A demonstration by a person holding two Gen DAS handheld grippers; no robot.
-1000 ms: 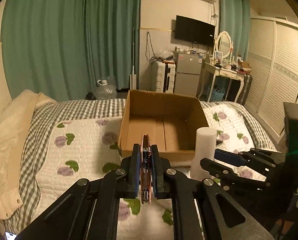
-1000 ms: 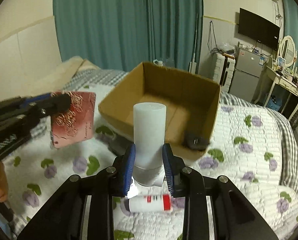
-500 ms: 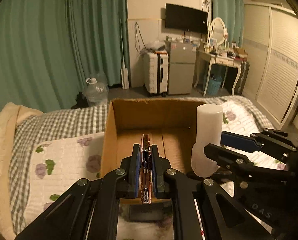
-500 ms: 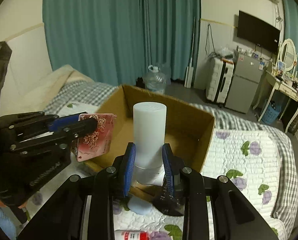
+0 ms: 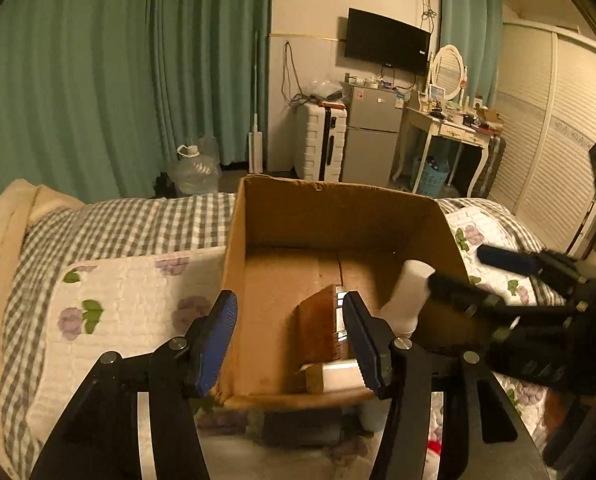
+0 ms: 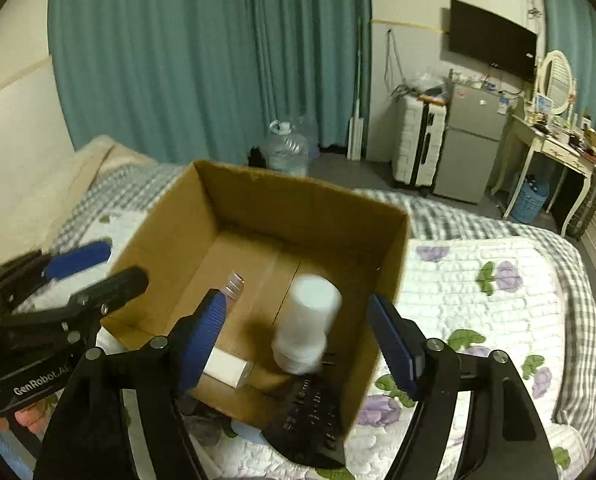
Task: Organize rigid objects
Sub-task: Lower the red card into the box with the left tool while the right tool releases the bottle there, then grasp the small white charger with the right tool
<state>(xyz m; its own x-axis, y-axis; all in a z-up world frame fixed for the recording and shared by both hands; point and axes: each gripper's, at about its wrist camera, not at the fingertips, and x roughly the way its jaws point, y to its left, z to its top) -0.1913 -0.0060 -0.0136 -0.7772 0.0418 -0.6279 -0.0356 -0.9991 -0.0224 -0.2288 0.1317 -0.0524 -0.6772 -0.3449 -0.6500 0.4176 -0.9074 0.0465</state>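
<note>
One cardboard box [image 6: 385, 276] sits on the bed [image 6: 497, 280], holding one white bottle [image 6: 305, 324], one small white box [image 6: 228, 366] and one reddish card box [image 5: 317, 328]. Two grippers, left [image 5: 290, 340] and right [image 6: 294, 344], hang over its near edge.

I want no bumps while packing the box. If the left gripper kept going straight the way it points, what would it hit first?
Probably the reddish flat box standing inside the cardboard box: it sits between the open left gripper fingers' line of travel. Depth is unclear, so the near wall may come first.
</note>
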